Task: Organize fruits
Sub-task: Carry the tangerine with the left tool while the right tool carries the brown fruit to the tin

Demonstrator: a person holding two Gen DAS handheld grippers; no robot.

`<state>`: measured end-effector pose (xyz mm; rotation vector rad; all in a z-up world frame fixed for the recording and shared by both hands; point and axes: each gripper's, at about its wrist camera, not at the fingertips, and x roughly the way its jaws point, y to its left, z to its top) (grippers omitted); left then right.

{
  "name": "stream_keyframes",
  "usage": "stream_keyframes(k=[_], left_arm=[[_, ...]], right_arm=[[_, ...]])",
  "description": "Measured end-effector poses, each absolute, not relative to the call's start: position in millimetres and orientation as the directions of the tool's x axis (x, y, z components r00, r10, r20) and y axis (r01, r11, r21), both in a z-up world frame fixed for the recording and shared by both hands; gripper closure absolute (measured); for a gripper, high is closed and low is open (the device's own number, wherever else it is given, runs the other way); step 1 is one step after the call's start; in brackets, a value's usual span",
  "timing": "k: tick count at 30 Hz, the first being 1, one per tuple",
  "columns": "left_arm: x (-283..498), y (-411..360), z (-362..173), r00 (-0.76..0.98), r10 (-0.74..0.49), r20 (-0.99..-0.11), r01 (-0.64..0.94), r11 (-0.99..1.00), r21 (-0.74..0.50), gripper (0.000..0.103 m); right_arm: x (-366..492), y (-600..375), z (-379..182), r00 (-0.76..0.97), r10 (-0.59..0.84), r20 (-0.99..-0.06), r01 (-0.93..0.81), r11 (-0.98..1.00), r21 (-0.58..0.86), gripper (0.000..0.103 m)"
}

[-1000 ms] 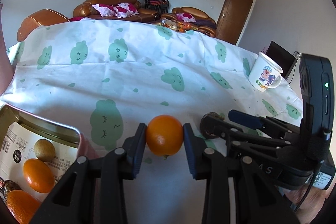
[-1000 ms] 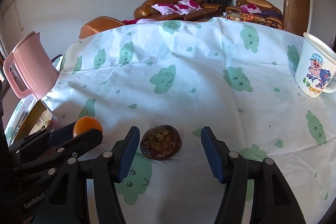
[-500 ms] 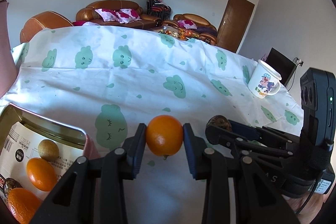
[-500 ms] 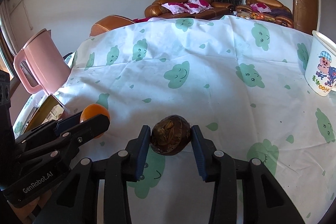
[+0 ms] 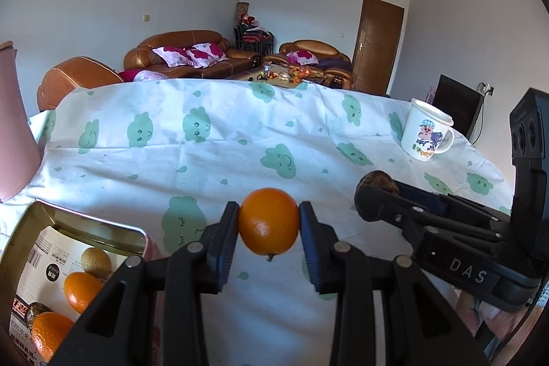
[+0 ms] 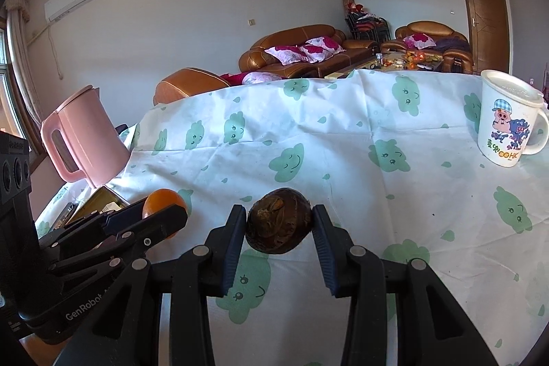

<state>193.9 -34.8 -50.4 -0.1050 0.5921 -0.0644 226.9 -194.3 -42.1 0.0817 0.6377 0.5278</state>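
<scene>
My left gripper (image 5: 268, 222) is shut on an orange (image 5: 268, 221), held above the cloud-print tablecloth (image 5: 212, 143). My right gripper (image 6: 278, 222) is shut on a dark brown wrinkled fruit (image 6: 278, 221), lifted off the cloth. At the lower left of the left wrist view an open metal tin (image 5: 85, 222) holds two oranges (image 5: 80, 292), a kiwi-like fruit (image 5: 96, 261) and a dark fruit. The right gripper (image 5: 377, 191) with its brown fruit (image 5: 379, 179) appears at the right of the left wrist view. The left gripper (image 6: 164, 211) with the orange (image 6: 161, 198) appears at the left of the right wrist view.
A pink kettle (image 6: 80, 139) stands at the table's left, behind the tin (image 6: 99, 201). A white cartoon mug (image 6: 507, 122) stands at the right; the mug (image 5: 425, 132) also shows in the left wrist view. Brown sofas (image 5: 185, 52) lie beyond the table's far edge.
My right gripper closed on the brown fruit and lifted it off the cloth. The left gripper kept its grip on the orange and tilted slightly upward.
</scene>
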Motion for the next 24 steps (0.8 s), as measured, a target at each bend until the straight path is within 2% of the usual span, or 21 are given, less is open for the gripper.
stream_keyframes(k=[10,18,24], left_arm=[[178,-40,-41,0.879,-0.061,-0.473,0.029,0.997,-0.073,0.066],[167,-42,-36,0.903,-0.049,-0.427,0.029,0.998,-0.054,0.066],[153,-53,-32,0.923,-0.005,-0.384,0.011,1.0,0.014,0.066]], right_arm=[[205,-193,-31,0.745,0.469,-0.475,-0.456,0.877,0.15,0.061],[195,-195,-28,0.76,0.477,-0.442,-0.466,0.873,0.141,0.061],[186,-198,-26,0.769,0.483,-0.419,-0.471,0.871,0.14,0.061]])
